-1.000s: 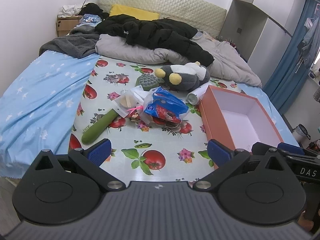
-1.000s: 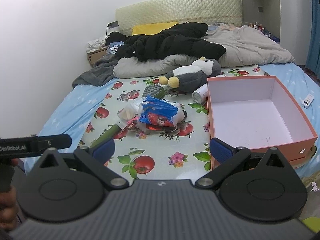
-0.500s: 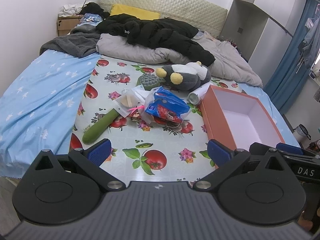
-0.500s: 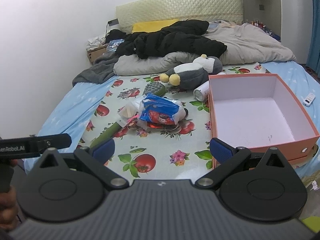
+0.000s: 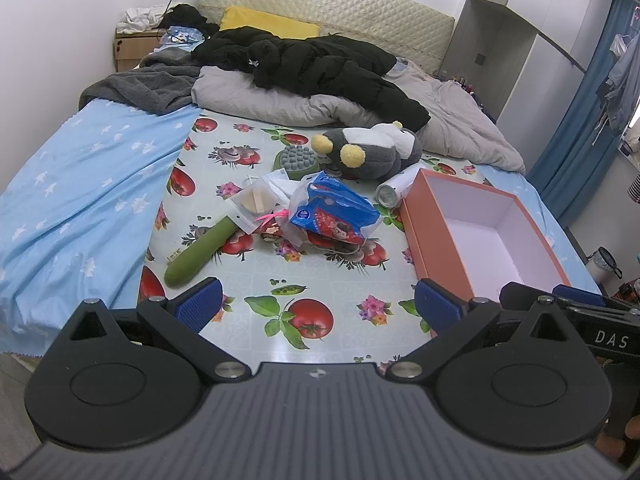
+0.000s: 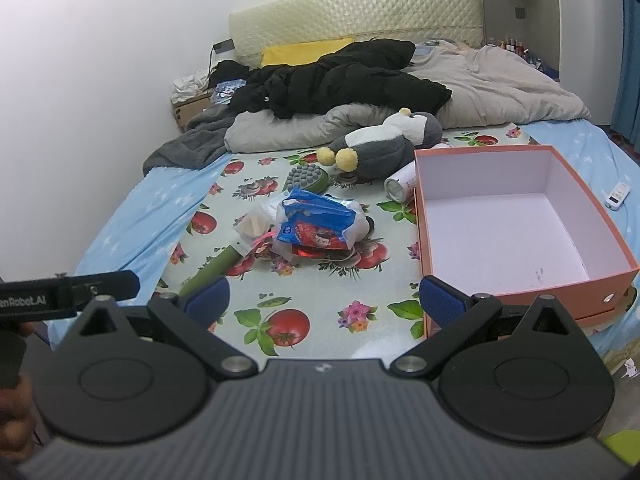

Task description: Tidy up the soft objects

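- While both tools hang over the near edge of the bed, I see the left gripper (image 5: 318,306) spread wide and holding nothing, and the right gripper (image 6: 324,300) is the same.
- The soft things lie far from me: the plush toy (image 5: 372,152) at the far side, the blue bag (image 5: 334,210) in the middle pile.
- The orange box (image 6: 520,292) stands on the right, with nothing inside.
- I think the bag may slip, because its plastic is smooth and loose.
- If I pull it, the small packet (image 5: 256,202) and the green handle (image 5: 200,252) beside it may come along.
- The can (image 5: 394,190) touching the box could roll.
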The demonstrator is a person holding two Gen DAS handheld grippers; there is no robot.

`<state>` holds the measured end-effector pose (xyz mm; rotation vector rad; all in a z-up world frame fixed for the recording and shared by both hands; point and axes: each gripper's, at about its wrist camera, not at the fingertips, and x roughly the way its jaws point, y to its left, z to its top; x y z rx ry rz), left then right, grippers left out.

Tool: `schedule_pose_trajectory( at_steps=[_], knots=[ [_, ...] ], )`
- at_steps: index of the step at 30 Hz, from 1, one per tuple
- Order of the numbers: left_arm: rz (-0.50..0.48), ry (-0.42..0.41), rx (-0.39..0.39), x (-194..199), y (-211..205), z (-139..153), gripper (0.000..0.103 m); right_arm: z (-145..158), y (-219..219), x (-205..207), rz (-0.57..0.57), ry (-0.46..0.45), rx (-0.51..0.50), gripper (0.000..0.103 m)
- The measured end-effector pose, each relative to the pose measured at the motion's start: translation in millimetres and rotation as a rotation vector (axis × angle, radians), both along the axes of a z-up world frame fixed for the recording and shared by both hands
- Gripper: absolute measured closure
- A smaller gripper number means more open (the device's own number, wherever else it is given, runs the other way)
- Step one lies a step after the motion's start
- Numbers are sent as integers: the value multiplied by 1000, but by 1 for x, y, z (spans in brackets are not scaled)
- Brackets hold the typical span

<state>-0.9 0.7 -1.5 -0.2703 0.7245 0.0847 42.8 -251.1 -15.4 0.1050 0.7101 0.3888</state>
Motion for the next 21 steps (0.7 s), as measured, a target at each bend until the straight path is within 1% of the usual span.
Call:
schedule_pose_trajectory(
  at_steps=[10, 21],
  knots=[
    [-2, 3, 1, 2, -1, -3, 0, 0, -1, 0, 3, 2, 3, 0],
    [-27, 16, 2, 3, -4, -7, 0, -1, -4, 3, -2, 13, 37, 0]
  ],
)
